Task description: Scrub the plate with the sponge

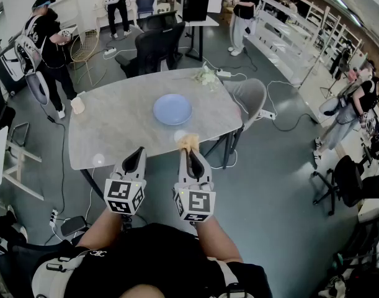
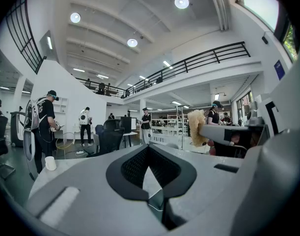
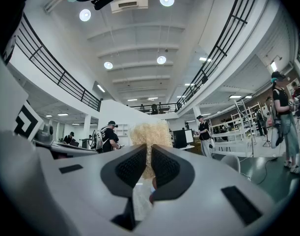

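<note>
A pale blue plate (image 1: 172,108) lies in the middle of the grey table (image 1: 115,129). My right gripper (image 1: 190,149) is shut on a yellowish, fibrous sponge (image 1: 189,141) and holds it over the table's near edge, short of the plate. In the right gripper view the sponge (image 3: 149,134) sticks up between the dark pads (image 3: 165,167). My left gripper (image 1: 137,156) hovers beside it to the left, shut with nothing in it. The left gripper view shows its jaws (image 2: 149,157) closed and the sponge (image 2: 196,127) off to the right.
A small white cup (image 1: 78,105) stands at the table's left edge and a bunch of pale stuff (image 1: 206,76) lies at its far edge. Chairs (image 1: 153,49) surround the table. Several people stand around the room; cables run across the floor.
</note>
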### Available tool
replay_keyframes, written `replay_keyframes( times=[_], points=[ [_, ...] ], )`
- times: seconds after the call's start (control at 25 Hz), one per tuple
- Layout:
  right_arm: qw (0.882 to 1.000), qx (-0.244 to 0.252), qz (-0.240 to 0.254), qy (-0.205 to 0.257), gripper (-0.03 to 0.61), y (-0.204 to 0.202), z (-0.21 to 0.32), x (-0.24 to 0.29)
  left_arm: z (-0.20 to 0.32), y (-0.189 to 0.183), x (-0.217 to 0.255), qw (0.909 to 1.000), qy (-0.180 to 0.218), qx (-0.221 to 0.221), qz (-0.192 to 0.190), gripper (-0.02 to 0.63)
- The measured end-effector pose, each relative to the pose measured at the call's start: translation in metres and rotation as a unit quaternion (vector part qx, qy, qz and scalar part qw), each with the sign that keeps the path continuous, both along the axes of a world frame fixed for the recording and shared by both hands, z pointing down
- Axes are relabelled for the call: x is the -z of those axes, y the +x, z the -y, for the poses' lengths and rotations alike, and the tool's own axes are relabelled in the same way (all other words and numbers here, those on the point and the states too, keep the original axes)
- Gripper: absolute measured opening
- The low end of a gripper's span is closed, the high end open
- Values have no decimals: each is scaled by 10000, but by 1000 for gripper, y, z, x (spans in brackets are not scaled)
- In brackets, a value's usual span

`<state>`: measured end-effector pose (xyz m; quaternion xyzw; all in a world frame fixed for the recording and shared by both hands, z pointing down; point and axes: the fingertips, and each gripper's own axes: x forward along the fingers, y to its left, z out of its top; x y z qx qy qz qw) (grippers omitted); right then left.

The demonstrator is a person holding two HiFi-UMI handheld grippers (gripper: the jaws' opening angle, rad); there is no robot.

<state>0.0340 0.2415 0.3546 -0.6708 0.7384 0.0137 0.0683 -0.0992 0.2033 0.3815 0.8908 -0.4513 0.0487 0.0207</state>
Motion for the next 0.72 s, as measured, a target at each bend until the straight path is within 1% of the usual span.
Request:
replay_keyframes(
  times=[0.2, 0.36, 0.52, 0.72],
  points=[
    [9999, -10, 118, 8, 32, 2, 0, 0, 1, 2, 2, 10000, 0, -31, -4, 5],
    [10000, -57, 47, 8, 32, -4, 2, 0, 3, -2, 1, 10000, 1, -71, -34, 5],
    [9999, -105, -27, -40, 32, -15, 4, 0, 5, -16, -1, 9999, -17, -72, -112, 5],
    [9996, -173, -189, -86, 32, -41, 10, -6, 11, -45, -9, 9996, -112, -105, -257, 5]
  ],
)
